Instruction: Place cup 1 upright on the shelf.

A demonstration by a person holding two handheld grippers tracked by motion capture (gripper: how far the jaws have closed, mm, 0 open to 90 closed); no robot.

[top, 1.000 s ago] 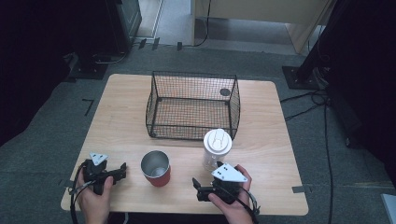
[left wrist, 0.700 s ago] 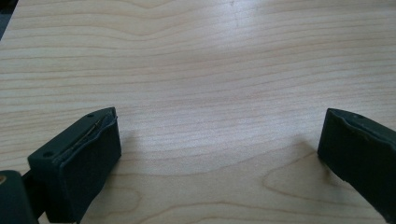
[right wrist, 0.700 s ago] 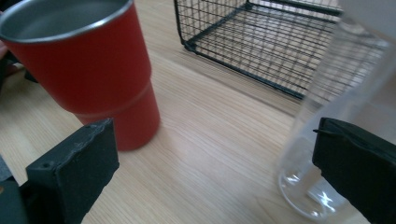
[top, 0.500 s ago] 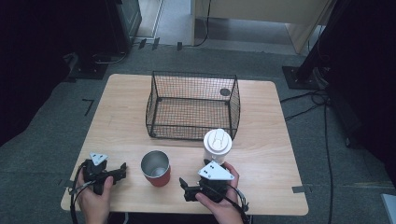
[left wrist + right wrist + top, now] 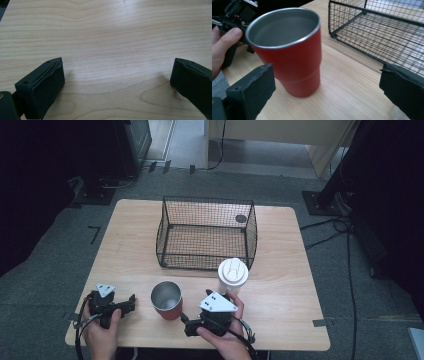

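At a light wooden table (image 5: pixel 280 295), a person holds the right gripper (image 5: pixel 192 325) at about 6 o'clock on the tabletop, its jaws spread wide and pointed toward 9 o'clock at a red tumbler (image 5: pixel 167 300) with a bare steel interior — in the right gripper view the cup (image 5: pixel 287 52) stands upright just ahead of the jaws, nearer the left one, with nothing held. The left gripper (image 5: pixel 131 301) rests near the 7 o'clock corner, jaws likewise wide apart over bare wood and gripping nothing. A white lidded cup (image 5: pixel 232 275) stands upright beside the right hand (image 5: pixel 225 340), and a black wire basket (image 5: pixel 206 234) sits toward 12 o'clock — well apart from both grippers.
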